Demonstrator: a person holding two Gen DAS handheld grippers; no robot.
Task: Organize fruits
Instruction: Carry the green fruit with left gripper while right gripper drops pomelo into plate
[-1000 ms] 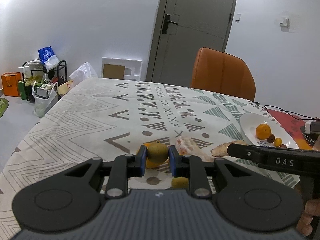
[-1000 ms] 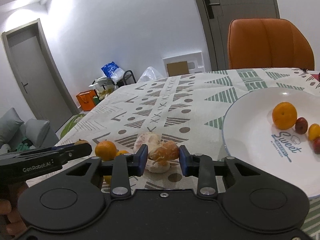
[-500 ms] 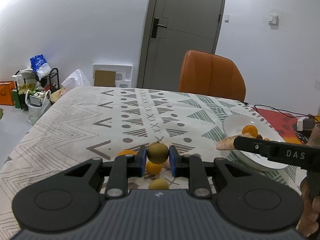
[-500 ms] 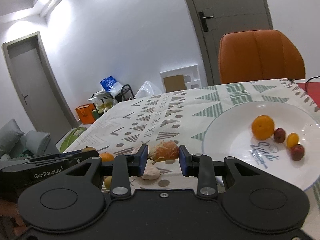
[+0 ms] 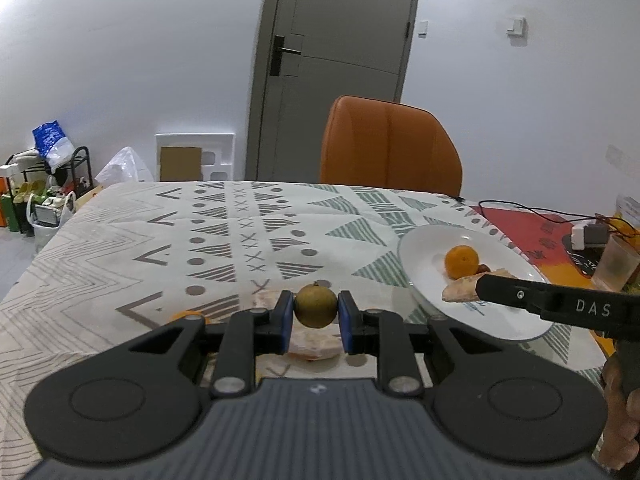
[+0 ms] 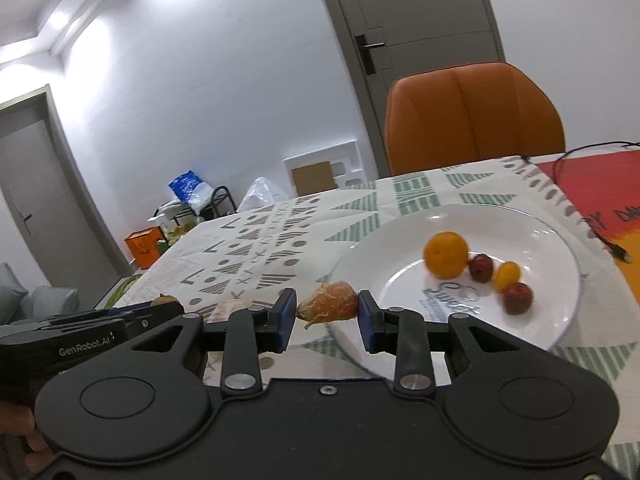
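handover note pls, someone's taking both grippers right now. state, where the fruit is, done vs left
Left gripper: jaws shut on the round brown-green fruit, held above the tablecloth.
Right gripper: jaws shut on the peeled orange piece, at the near rim of the white plate.
Done: the plate holds a whole orange, two dark red fruits and a small yellow one.
Left: put down both held pieces. On the cloth remain a pale peeled piece under the left jaws and a small orange to their left.

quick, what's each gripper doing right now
left gripper: shut on the brown round fruit
right gripper: shut on the peeled orange piece
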